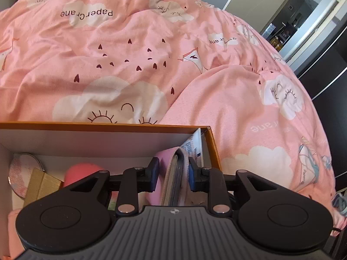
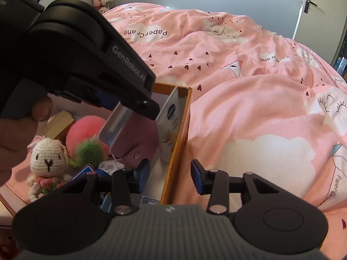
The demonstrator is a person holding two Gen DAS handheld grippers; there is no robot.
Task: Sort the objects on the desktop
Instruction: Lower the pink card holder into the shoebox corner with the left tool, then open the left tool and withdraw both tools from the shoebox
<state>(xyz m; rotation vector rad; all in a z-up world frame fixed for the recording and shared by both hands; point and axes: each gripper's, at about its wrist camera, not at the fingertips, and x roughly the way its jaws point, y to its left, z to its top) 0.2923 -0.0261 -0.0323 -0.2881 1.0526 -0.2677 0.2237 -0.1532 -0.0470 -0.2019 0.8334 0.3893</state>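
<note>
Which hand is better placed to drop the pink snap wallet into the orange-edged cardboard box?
Left. The left gripper has the pink snap wallet between its fingers over the orange-edged cardboard box; the right gripper stands open and empty astride the box's wall.

Soft daylight, sharp focus, strong fisheye bending at edges.

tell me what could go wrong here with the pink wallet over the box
The pink wallet sits between the left gripper fingers with gaps showing, so it may drop crooked and land on the white tube leaning in the orange box corner. The right gripper straddles the box wall and could knock it.
</note>
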